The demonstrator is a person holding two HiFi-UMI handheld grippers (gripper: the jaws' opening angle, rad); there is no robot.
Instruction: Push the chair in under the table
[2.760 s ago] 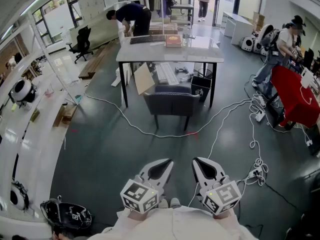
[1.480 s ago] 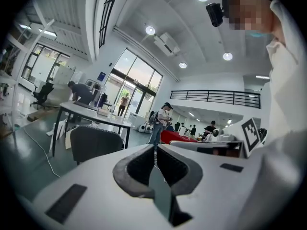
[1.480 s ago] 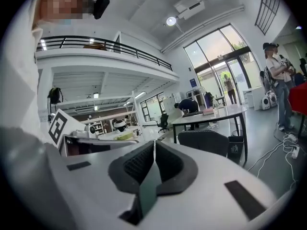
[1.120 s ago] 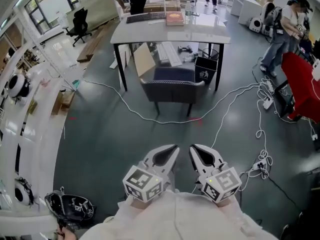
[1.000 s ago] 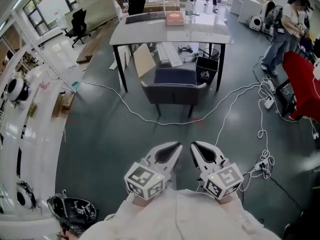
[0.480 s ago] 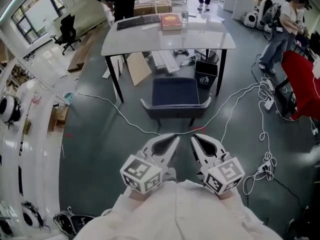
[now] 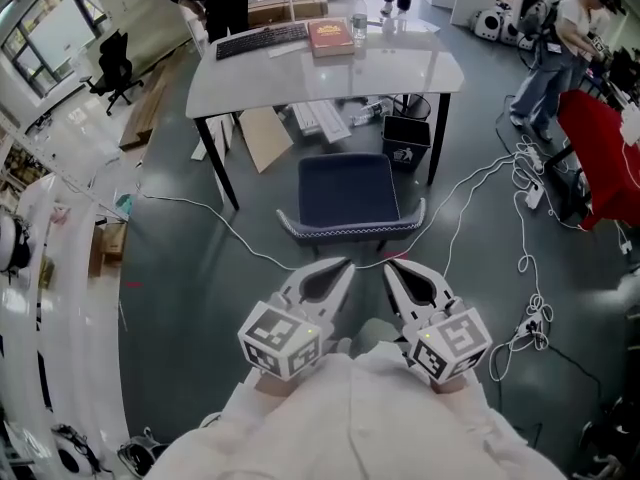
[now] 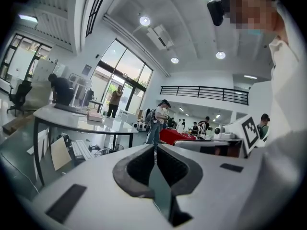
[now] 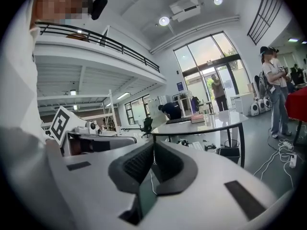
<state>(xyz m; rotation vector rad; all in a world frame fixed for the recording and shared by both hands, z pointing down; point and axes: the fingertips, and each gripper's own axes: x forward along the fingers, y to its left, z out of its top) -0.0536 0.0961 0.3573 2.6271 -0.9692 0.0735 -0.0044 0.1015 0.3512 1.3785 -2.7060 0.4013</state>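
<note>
**A:** Where are the grippers right now?

**B:** Nearest of all, just ahead of the person's white shirt (image 7: pixel 350 423). The left gripper (image 7: pixel 338 268) sits at 11 o'clock and the right gripper (image 7: pixel 393 266) at 1 o'clock. They are side by side, both pointing towards 12.

**A:** And the jaws?

**B:** Pressed together on both. In the left gripper view the dark pads (image 8: pixel 136 169) meet at the tip with nothing between them. It is the same for the pads (image 9: pixel 139 166) in the right gripper view.

**A:** The chair?

**B:** The dark navy padded chair (image 7: pixel 347 190) is at 12 o'clock, near the gripper tips but apart from them. Its curved grey back faces them. A white cable (image 7: pixel 470 183) trails over the grey floor past its feet. The chair stands about in line with the two near black legs of the white rectangular table (image 7: pixel 410 68), and its whole seat shows clear of the tabletop's near edge.

**A:** What's beyond it?

**B:** Under the table there's a black waste bin (image 7: pixel 405 148) at 1 o'clock and a leaning cardboard sheet (image 7: pixel 264 138) at 11. On the tabletop are a black keyboard (image 7: pixel 263 39), a red book (image 7: pixel 331 36) and a clear bottle (image 7: pixel 360 18). Out at 2 o'clock a person in jeans (image 7: pixel 540 68) stands beside a red-draped bench (image 7: pixel 600 158). At 10 o'clock there's a black office chair (image 7: pixel 112 63).
</note>
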